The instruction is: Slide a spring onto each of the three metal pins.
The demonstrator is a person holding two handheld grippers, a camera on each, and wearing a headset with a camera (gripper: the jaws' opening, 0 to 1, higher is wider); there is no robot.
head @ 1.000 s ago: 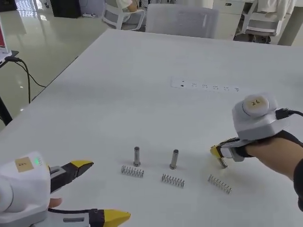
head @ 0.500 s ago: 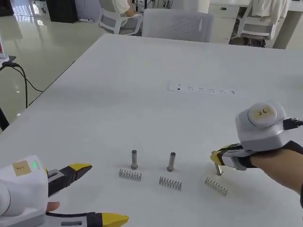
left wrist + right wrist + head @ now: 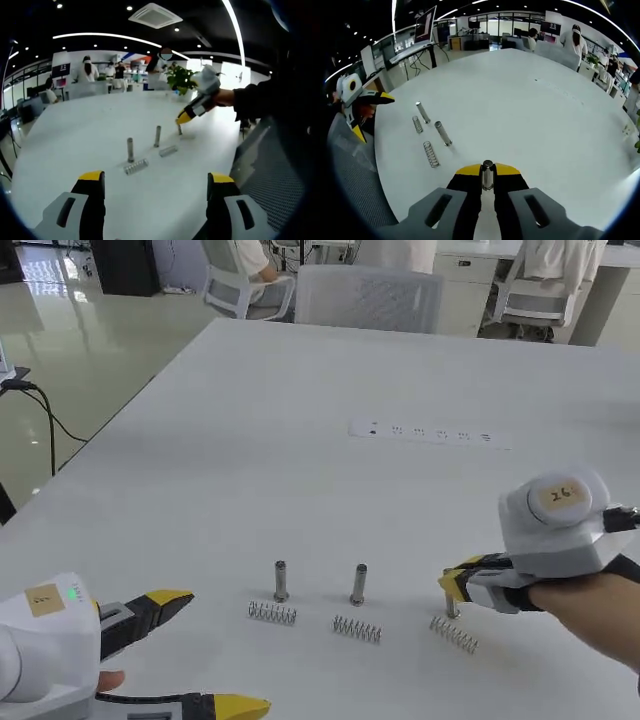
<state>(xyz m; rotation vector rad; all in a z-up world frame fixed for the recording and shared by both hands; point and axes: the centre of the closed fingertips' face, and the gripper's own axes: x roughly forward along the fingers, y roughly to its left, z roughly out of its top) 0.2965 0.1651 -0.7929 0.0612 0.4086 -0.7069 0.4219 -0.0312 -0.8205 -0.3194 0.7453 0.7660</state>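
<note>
- Right gripper (image 3: 452,585): jaws closed on the third pin (image 3: 487,176), held upright; its base appears to meet the table (image 3: 300,440).
- Left gripper (image 3: 228,650): jaws spread wide, empty.
- Left pin (image 3: 281,580) and middle pin (image 3: 359,583) stand free.
- Springs (image 3: 357,629) lie flat, one before each pin.

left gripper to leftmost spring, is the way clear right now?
Probably yes. The left gripper is open, and bare table lies between it and the leftmost spring. The right gripper is off to the side, shut on the rightmost pin, out of the path.
</note>
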